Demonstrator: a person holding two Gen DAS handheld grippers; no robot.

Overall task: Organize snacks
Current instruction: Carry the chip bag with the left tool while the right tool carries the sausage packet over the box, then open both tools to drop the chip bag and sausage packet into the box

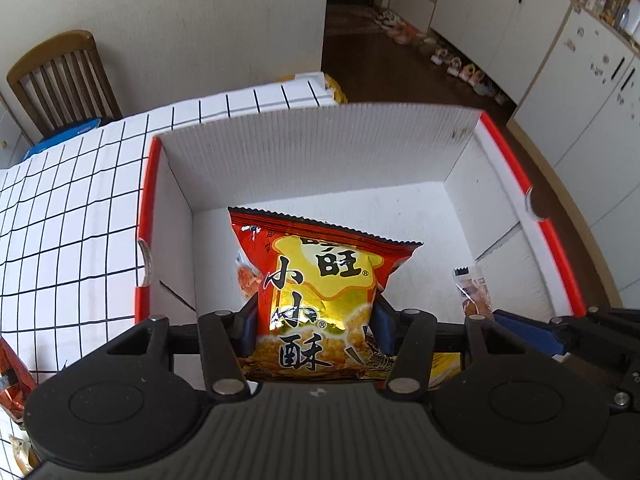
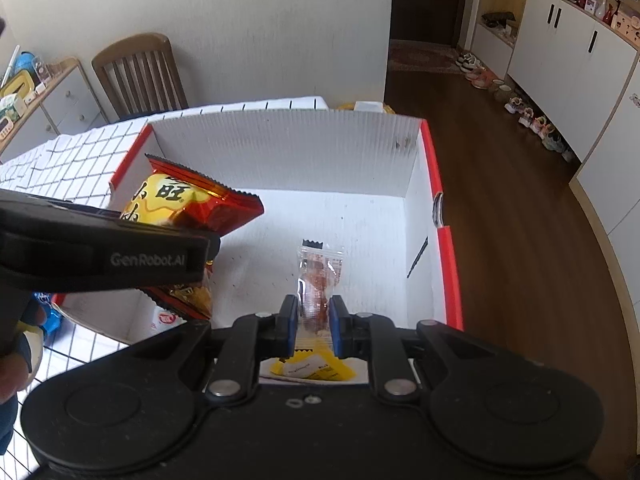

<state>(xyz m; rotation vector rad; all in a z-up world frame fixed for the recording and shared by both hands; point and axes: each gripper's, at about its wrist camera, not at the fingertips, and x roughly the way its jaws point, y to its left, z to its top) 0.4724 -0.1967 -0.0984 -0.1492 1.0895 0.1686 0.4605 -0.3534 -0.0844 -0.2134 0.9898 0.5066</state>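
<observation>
From the left wrist, the left gripper (image 1: pixel 316 320) had its jaws pinching a red-and-yellow snack bag (image 1: pixel 320 292), held over the white cardboard box (image 1: pixel 320 148) at the table's (image 1: pixel 72 208) far right corner.

From the right wrist, the right gripper (image 2: pixel 313 322) had its jaws pinching a small clear snack packet (image 2: pixel 318 276) over the box floor; a yellow packet (image 2: pixel 312 368) lay below it.

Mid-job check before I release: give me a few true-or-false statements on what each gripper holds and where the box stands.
1. The left gripper grips a red and yellow snack bag. True.
2. The right gripper is empty. False: it is shut on a small clear packet.
3. Both snacks are held over the white box. True.
4. The box stands on the floor. False: it stands on the grid-patterned tablecloth.
5. A wooden chair stands behind the table. True.
</observation>
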